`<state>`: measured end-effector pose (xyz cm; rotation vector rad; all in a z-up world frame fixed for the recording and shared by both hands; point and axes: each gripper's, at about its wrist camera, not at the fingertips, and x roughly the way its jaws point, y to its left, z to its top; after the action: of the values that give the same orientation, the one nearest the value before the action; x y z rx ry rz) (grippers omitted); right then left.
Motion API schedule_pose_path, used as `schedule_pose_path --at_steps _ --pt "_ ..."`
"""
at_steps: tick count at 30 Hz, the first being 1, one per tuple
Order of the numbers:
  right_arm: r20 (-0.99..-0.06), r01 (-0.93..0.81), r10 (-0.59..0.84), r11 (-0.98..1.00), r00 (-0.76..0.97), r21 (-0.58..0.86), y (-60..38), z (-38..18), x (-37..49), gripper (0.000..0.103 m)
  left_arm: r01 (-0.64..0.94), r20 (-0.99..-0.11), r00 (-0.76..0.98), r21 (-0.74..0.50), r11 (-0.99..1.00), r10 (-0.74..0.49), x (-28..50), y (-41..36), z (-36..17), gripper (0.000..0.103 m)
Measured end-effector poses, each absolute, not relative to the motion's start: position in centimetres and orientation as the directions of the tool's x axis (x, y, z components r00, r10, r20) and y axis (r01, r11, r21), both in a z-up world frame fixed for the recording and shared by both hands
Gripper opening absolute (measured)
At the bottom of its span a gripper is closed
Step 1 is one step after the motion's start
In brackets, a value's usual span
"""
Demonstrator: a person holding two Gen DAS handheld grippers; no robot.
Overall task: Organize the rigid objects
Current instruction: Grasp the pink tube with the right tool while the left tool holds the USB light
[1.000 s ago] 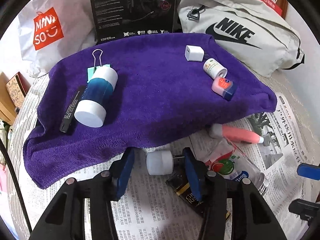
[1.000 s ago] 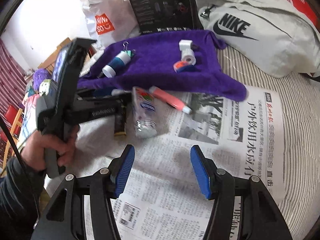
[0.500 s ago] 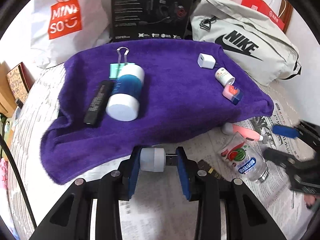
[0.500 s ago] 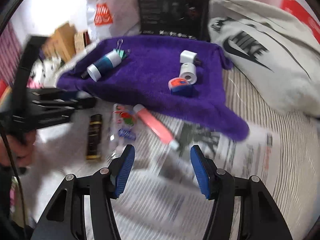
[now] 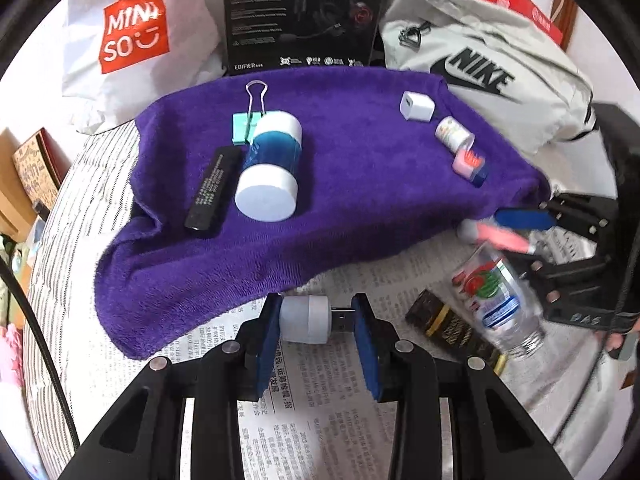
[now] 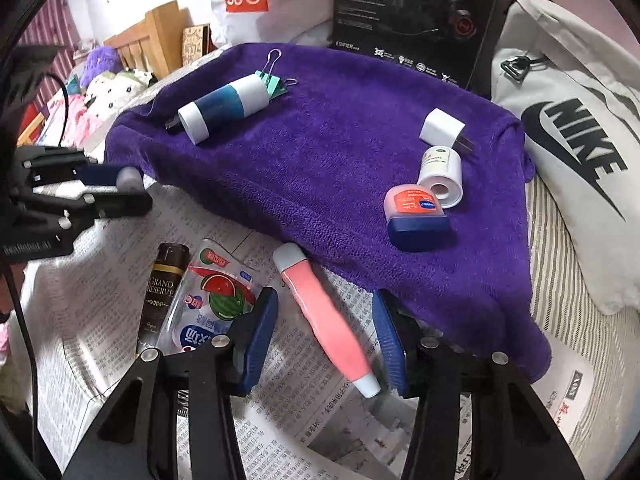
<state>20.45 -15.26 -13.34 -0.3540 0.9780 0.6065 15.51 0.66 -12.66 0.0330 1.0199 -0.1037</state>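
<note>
My left gripper (image 5: 316, 322) is shut on a small white USB plug (image 5: 306, 319), held just above the newspaper at the near edge of the purple towel (image 5: 360, 200). On the towel lie a blue-and-white cylinder (image 5: 270, 172), a black stick (image 5: 212, 188), a teal binder clip (image 5: 248, 120), a white charger cube (image 5: 416, 106), a small white jar (image 5: 454, 134) and a pink-and-blue lip balm pot (image 5: 470, 164). My right gripper (image 6: 326, 338) is open, its fingers on either side of a pink tube (image 6: 324, 318) that lies on the newspaper.
A watermelon-label plastic bottle (image 6: 210, 300) and a dark "Grand Reserve" tube (image 6: 162, 288) lie on the newspaper (image 6: 280, 420) left of the pink tube. Behind the towel stand a Miniso bag (image 5: 136, 36), a black Edifier box (image 5: 300, 16) and a grey Nike bag (image 5: 480, 64).
My left gripper closed on the white USB plug and lifted it toward the towel's edge. My right gripper swung left and forward and now straddles the pink tube.
</note>
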Motion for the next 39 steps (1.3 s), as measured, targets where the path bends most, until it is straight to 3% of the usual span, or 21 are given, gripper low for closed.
schedule_pose_path --at_steps 10,39 --pt "-0.773 -0.610 0.399 0.792 0.494 0.018 -16.6 -14.0 19.1 0.049 0.118 -0.784 0.618 0.019 0.993 -0.059 14.1 0.4 -13.3 0.035" --pt "-0.770 -0.610 0.393 0.793 0.502 0.007 -16.6 -14.1 19.1 0.049 0.120 -0.774 0.633 0.068 0.990 -0.024 13.9 -0.1 -13.3 0.036"
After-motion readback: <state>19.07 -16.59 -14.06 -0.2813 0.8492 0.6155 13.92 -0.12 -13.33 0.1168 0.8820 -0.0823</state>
